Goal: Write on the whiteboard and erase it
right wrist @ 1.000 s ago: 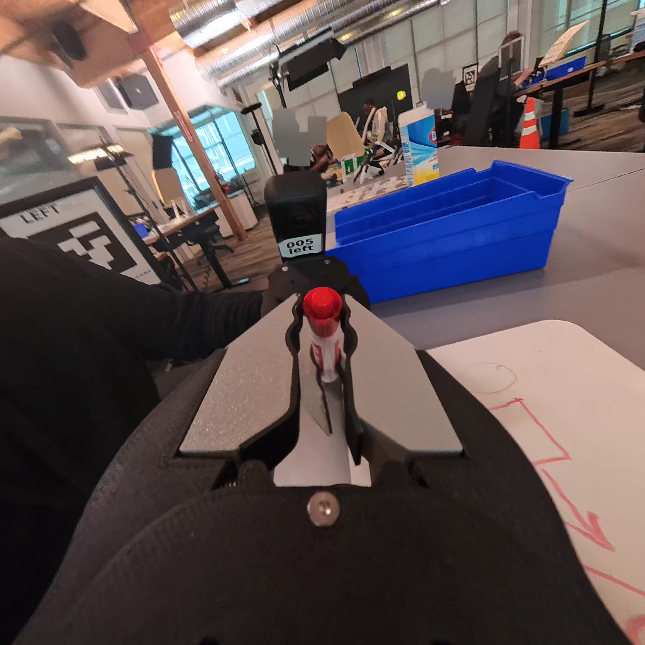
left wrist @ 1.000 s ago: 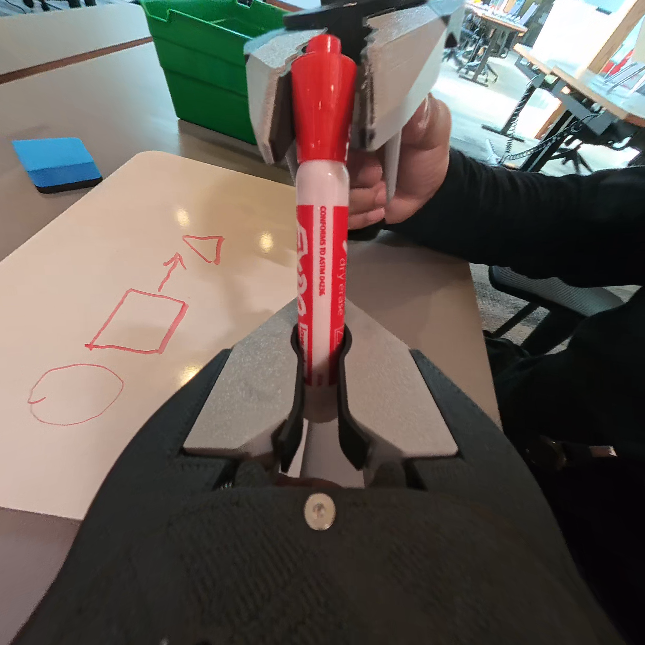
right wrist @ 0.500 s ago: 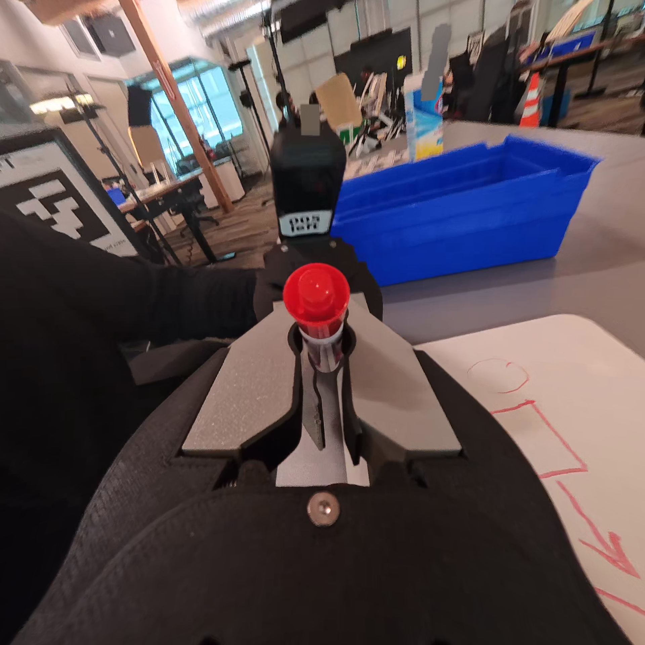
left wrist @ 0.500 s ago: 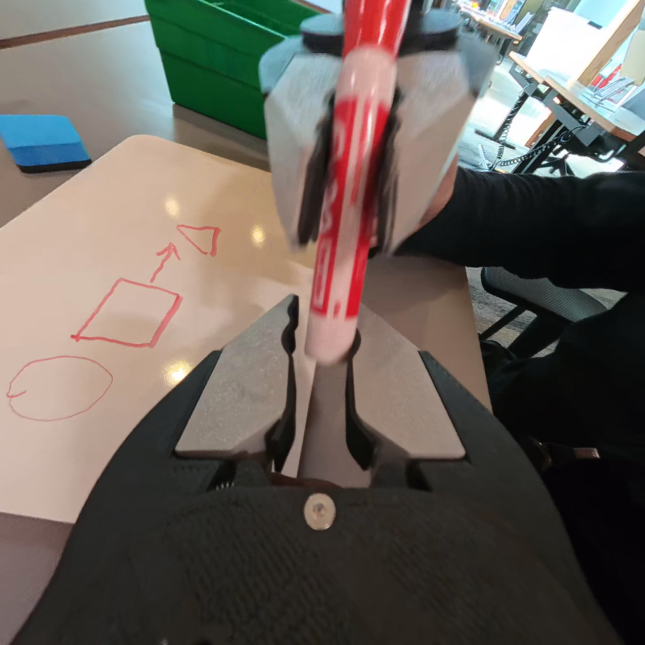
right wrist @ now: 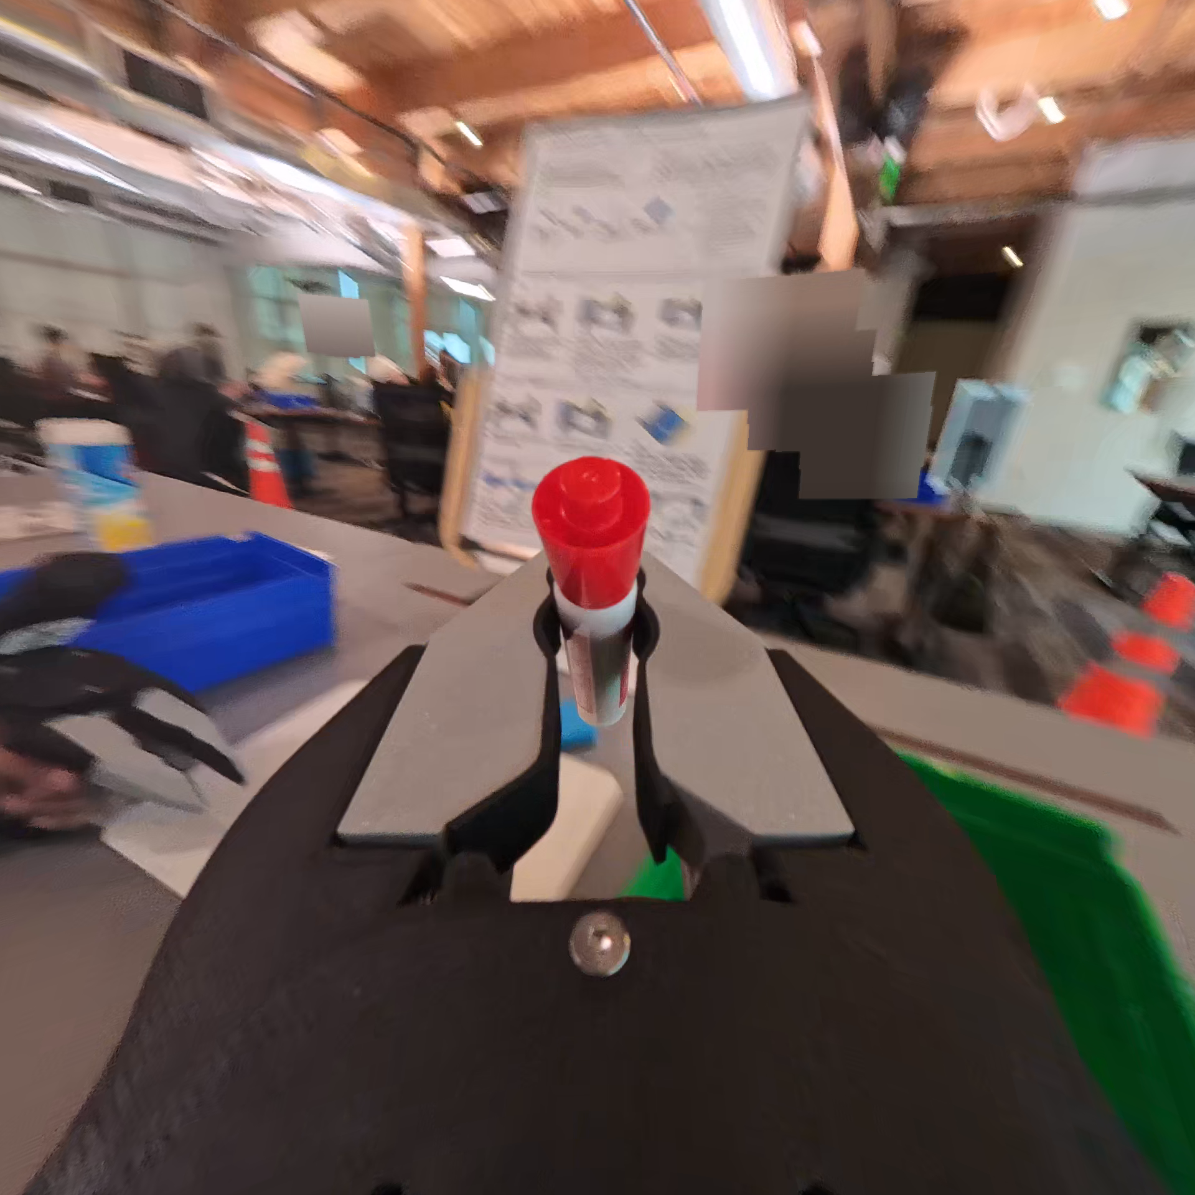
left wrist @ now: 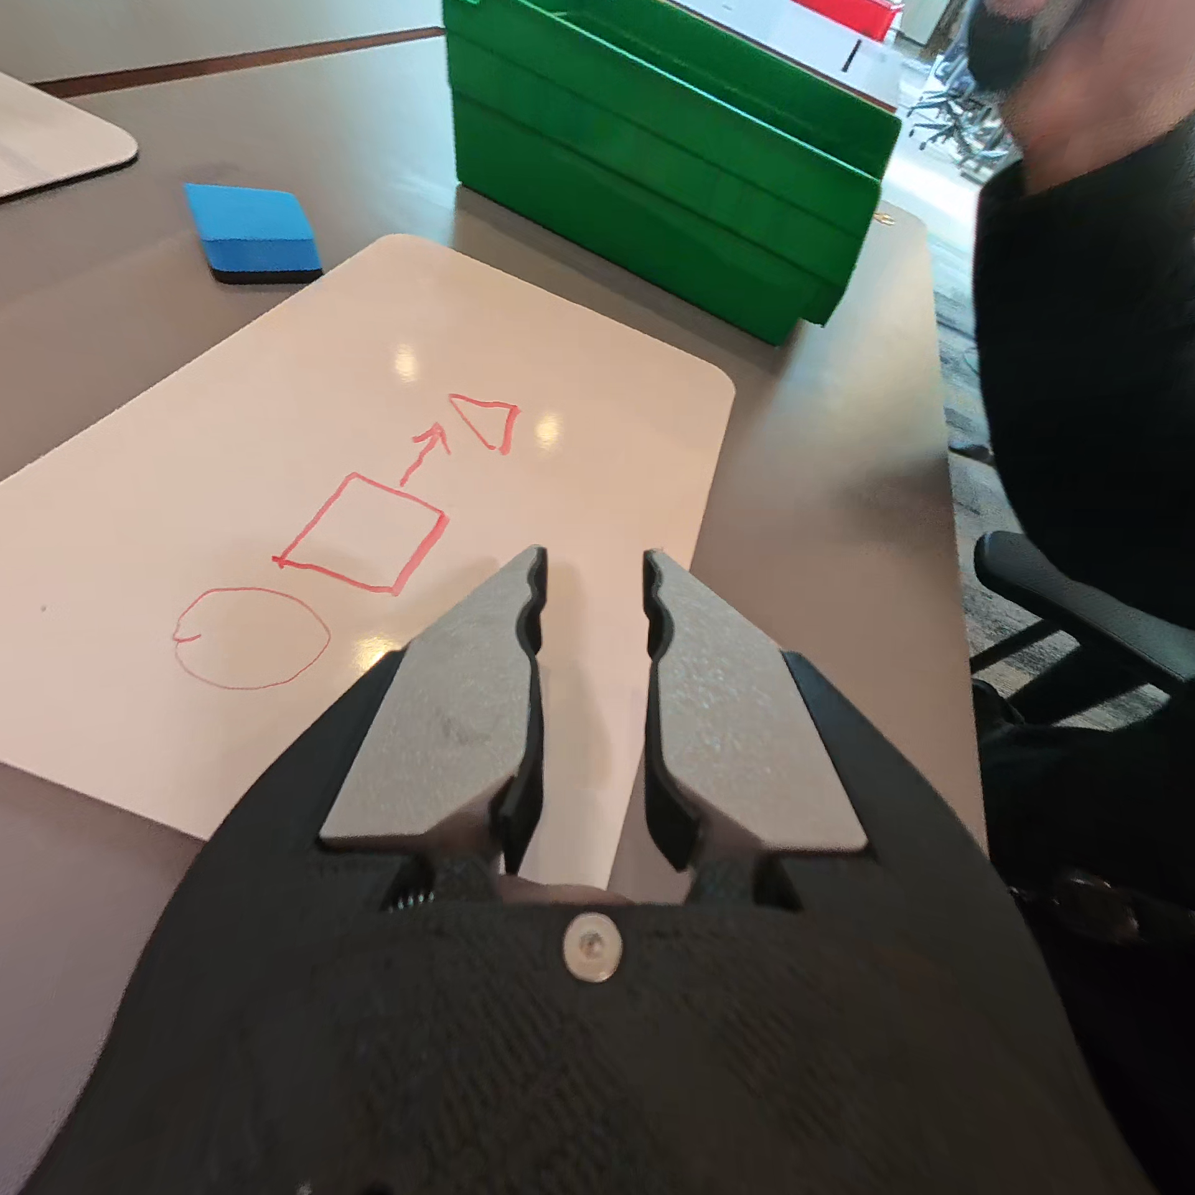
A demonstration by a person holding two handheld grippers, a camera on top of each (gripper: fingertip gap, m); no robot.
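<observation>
The whiteboard (left wrist: pixel 271 414) lies flat on the table with a red circle, square, arrow and triangle drawn on it. My left gripper (left wrist: pixel 595 562) is open and empty, low over the board's right part, just right of the square. A blue eraser (left wrist: pixel 252 233) lies on the table beyond the board's far left corner. My right gripper (right wrist: pixel 595 601) is shut on the capped red marker (right wrist: pixel 592 549), held raised with the cap pointing away from the camera. The right wrist view is motion-blurred. The left gripper (right wrist: pixel 97 698) shows blurred at its left edge.
A green bin (left wrist: pixel 646 161) stands behind the board and also shows in the right wrist view (right wrist: pixel 1002 905). A blue bin (right wrist: pixel 194 601) stands on the table. A second white board's corner (left wrist: pixel 58 142) lies far left. A person's black sleeve (left wrist: pixel 1086 388) and a chair are at right.
My left gripper opened and let go of the marker's end. My right gripper kept the marker, pulled it away and swung to face the room. The left gripper now stands apart from it.
</observation>
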